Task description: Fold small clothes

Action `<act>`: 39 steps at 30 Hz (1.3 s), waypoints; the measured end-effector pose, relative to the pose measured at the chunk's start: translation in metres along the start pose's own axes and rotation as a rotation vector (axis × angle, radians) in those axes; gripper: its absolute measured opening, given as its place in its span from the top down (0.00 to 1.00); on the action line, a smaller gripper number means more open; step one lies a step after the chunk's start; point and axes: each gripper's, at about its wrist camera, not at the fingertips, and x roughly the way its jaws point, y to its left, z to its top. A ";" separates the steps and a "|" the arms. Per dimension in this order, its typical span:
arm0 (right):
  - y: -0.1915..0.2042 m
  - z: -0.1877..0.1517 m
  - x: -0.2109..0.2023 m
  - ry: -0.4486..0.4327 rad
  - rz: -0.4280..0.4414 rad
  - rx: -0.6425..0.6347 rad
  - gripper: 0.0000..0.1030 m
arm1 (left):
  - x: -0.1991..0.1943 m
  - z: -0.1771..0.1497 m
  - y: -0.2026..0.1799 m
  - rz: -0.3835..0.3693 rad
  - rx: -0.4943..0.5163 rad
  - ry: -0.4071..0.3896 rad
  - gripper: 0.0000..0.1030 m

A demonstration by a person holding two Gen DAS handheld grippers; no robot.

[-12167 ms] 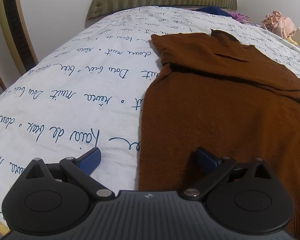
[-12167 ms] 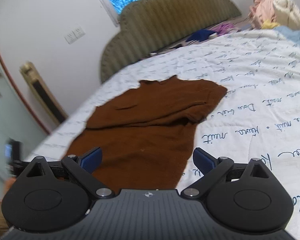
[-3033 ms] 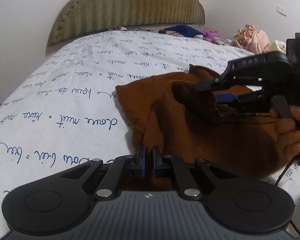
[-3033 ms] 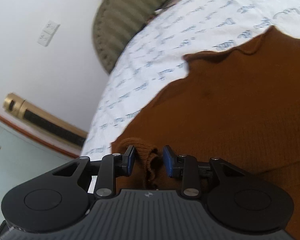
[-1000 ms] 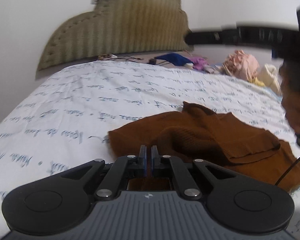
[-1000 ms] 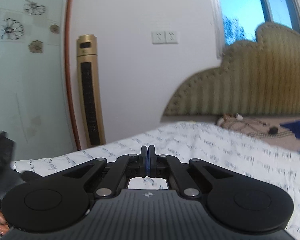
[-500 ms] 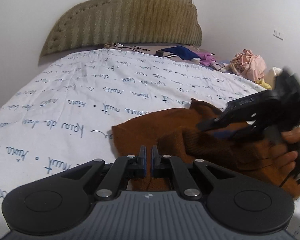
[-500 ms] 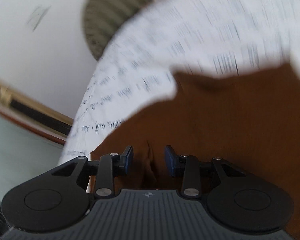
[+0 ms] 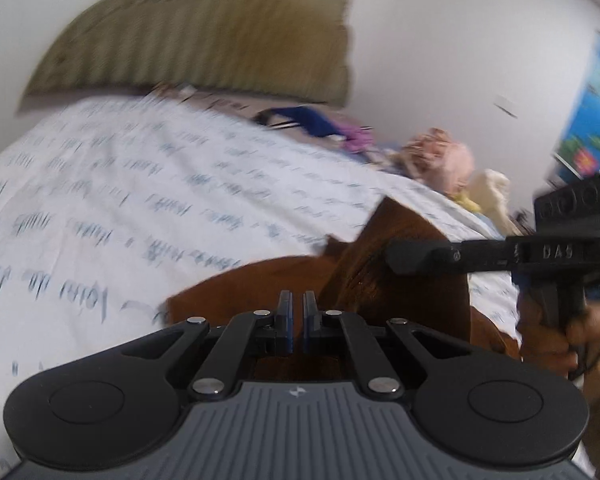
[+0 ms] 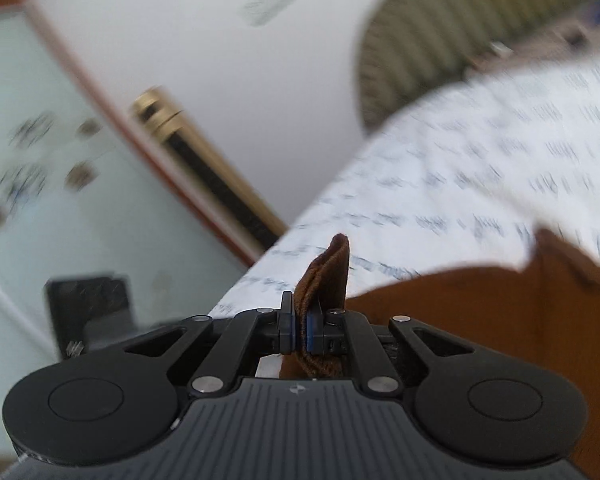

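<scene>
A brown knit sweater (image 9: 400, 288) lies bunched on the white bed sheet with blue writing (image 9: 140, 184). My left gripper (image 9: 294, 312) is shut on the sweater's near edge, with brown cloth showing between and under the pads. My right gripper (image 10: 302, 326) is shut on a fold of the same sweater (image 10: 480, 312), and a tab of cloth sticks up between its pads. In the left wrist view the right gripper (image 9: 396, 256) comes in from the right and holds a raised peak of the sweater. Both views are blurred.
A padded olive headboard (image 9: 204, 44) stands at the far end of the bed. A pile of pink and cream clothes (image 9: 448, 160) and a blue garment (image 9: 308, 120) lie far right. A gold tower fan (image 10: 204, 168) stands beside the bed.
My right gripper has shut on a fold of the sweater and lifted it into a peak. My left gripper stays shut on the near edge. Both cameras are swinging.
</scene>
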 end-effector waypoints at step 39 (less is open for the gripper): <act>0.114 -0.041 -0.008 0.286 -0.295 -1.079 0.90 | -0.014 -0.008 -0.029 -0.111 0.456 0.008 0.25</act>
